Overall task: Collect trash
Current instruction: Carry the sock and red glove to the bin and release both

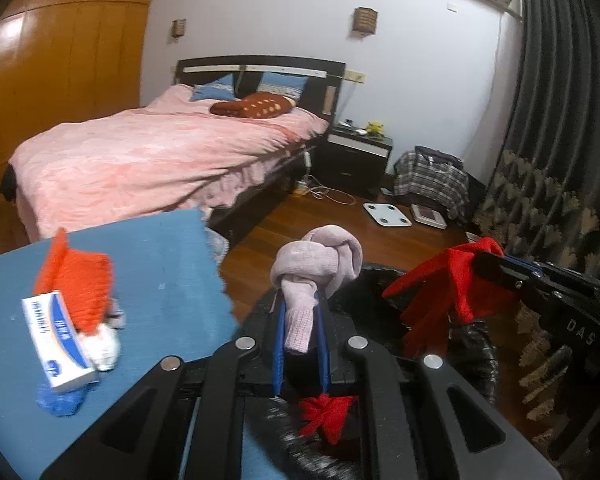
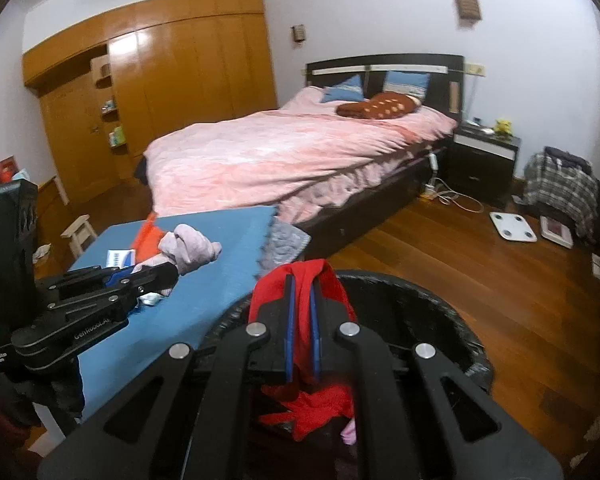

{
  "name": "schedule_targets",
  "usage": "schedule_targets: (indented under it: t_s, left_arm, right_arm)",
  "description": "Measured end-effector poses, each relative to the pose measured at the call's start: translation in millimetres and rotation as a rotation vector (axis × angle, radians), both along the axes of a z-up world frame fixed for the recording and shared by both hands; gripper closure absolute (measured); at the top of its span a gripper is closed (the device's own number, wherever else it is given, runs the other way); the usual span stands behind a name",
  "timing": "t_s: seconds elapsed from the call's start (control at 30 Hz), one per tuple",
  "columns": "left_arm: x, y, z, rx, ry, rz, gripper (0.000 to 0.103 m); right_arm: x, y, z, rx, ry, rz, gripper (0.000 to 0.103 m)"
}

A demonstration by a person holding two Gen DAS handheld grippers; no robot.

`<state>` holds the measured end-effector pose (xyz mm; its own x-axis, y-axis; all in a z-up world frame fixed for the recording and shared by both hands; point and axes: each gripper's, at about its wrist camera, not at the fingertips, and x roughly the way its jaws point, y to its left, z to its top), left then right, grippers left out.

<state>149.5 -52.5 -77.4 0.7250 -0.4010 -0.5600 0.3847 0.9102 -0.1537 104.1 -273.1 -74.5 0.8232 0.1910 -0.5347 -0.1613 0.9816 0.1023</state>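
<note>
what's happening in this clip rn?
A person with two handheld grippers is clearing a blue-covered table into a black-lined bin. The left gripper is shut on a knotted pink sock, near the bin's edge. The right gripper is shut on a red cloth over the bin, with red fabric already inside. An orange knit item and a small box remain on the table.

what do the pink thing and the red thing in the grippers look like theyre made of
Pink bundle in the left gripper: soft knit, probably a knotted sock; fuzzy matte surface with ribbed weave.
Red piece in the right gripper: thin limp fabric, draping in folds; the weave is too blurred to tell.
</note>
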Motion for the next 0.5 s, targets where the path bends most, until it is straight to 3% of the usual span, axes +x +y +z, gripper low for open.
schedule_targets:
  t_s: [0.2,0.23,0.27,0.3,0.33,0.43,0.5]
  left_arm:
    - [10.4,-31.0,-9.3,-0.013,0.033,-0.076,0.083]
    - [12.2,-33.6,-10.5,-0.021,0.041,-0.088,0.072]
    - [13.2,-35.2,-11.9,-0.027,0.049,-0.097,0.054]
    - [13.7,-36.8,-13.2,-0.032,0.053,-0.098,0.047]
    - [13.9,-36.4,-13.8,-0.041,0.055,-0.101,0.041]
    - [11.3,-33.9,-14.7,-0.030,0.051,-0.096,0.033]
    - [8.8,-28.8,-13.9,-0.017,0.034,-0.071,0.026]
  right_arm:
    - [3.1,-23.8,-17.6,0.004,0.048,-0.066,0.090]
    - [3.7,-28.0,-21.7,0.002,0.060,-0.079,0.086]
    - [4.0,-32.1,-26.1,0.001,0.071,-0.096,0.075]
    - [3.3,-34.4,-29.2,0.002,0.082,-0.106,0.063]
    - [2.9,-36.6,-31.1,0.001,0.088,-0.114,0.059]
    - [1.3,-40.6,-37.6,-0.008,0.094,-0.143,0.040]
    - [-2.7,-36.9,-37.8,-0.012,0.081,-0.168,0.016]
